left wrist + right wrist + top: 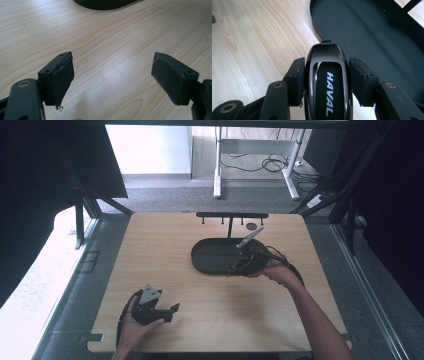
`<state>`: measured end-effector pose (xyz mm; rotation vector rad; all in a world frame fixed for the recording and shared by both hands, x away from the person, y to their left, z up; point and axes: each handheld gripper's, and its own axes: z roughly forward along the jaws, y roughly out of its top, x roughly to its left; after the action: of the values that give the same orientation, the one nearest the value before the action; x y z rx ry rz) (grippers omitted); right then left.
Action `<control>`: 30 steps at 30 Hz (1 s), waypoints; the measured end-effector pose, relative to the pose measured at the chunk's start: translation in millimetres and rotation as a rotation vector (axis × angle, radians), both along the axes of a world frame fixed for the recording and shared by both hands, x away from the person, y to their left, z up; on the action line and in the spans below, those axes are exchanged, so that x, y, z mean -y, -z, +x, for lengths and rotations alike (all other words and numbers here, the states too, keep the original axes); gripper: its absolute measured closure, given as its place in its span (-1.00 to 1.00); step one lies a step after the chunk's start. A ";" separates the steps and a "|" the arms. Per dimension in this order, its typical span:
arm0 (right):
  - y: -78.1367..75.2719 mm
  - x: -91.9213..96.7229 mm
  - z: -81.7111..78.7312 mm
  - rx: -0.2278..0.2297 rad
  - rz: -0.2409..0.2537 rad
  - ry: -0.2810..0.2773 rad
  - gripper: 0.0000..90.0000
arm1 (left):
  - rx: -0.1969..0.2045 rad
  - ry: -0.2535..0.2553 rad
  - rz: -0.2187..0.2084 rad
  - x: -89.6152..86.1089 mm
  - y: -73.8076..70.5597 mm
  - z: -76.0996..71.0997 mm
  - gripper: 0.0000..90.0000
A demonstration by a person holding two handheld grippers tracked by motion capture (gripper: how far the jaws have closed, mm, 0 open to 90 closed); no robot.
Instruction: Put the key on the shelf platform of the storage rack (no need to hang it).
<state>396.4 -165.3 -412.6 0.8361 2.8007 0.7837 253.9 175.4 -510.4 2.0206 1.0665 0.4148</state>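
Two grippers at a light wooden table [165,245]. Right gripper [327,65] closed on a glossy black key fob [328,82] marked "HAVAL": both pads pressed against the fob's flanks, fob upright between the jaws, its small top tab protruding just past the jaw tips. Held at the near right rim of an oval black tray [212,257], fob tip poised at the tray edge; in the high view, positioned at the tray's right end [245,265]. Behind the tray, a black stand with small hooks [231,215]. Left gripper [113,77] near the left front of the table, jaws spread wide, nothing between them, bare wood beneath, well apart from the tray.
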 end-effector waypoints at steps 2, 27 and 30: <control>-0.4 -1.0 2.2 0.000 0.001 0.006 0.09 | 0.000 0.000 0.001 0.2 0.2 0.0 -0.59; -2.5 -5.0 34.3 0.007 0.014 0.049 0.10 | -0.004 0.004 0.005 1.0 1.4 0.2 -0.59; -0.4 -5.1 39.4 0.002 0.015 0.058 0.10 | -0.005 0.005 0.008 0.8 1.5 0.4 -0.59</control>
<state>435.7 -160.2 -412.2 0.9137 2.7583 0.7975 254.3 174.6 -511.9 2.0324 1.0636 0.4125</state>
